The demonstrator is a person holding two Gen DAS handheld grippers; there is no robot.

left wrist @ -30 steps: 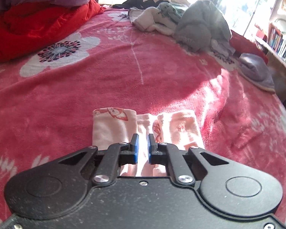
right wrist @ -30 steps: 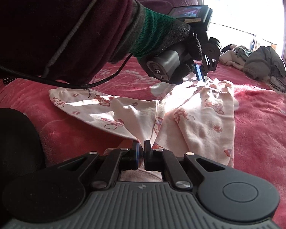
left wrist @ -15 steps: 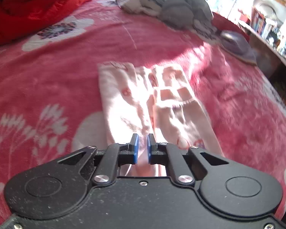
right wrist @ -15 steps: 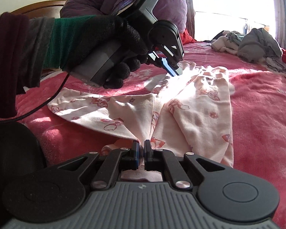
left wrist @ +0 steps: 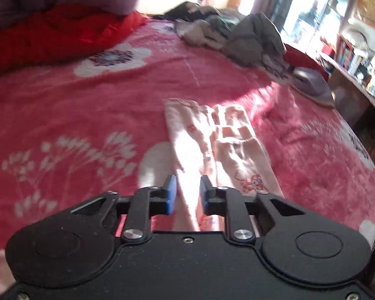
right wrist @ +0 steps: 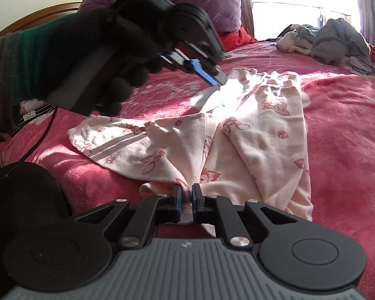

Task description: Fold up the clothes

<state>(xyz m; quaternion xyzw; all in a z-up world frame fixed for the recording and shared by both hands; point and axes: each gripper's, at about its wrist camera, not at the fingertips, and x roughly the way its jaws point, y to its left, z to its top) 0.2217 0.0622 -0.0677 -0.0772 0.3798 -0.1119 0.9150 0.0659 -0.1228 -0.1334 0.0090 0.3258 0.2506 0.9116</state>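
A pale pink child's garment printed with small orange animals lies spread on the red floral blanket. One part is folded across to the left. My right gripper pinches its near edge, and its jaws are starting to open with cloth still between the pads. A person's black-gloved hand holds my left gripper in the air above the garment's far left part. Its jaws are opening with nothing between them. In the left wrist view the garment stretches away beyond the parted left gripper.
A heap of grey and white clothes lies at the far side of the bed. A red quilt and a purple pillow sit at the head. A folded lilac item rests near the right edge, beside a bookshelf.
My left gripper has drawn back from the garment's far end toward the near side, and its shut jaws have parted. The right gripper stayed put, and its gap looks slightly wider.
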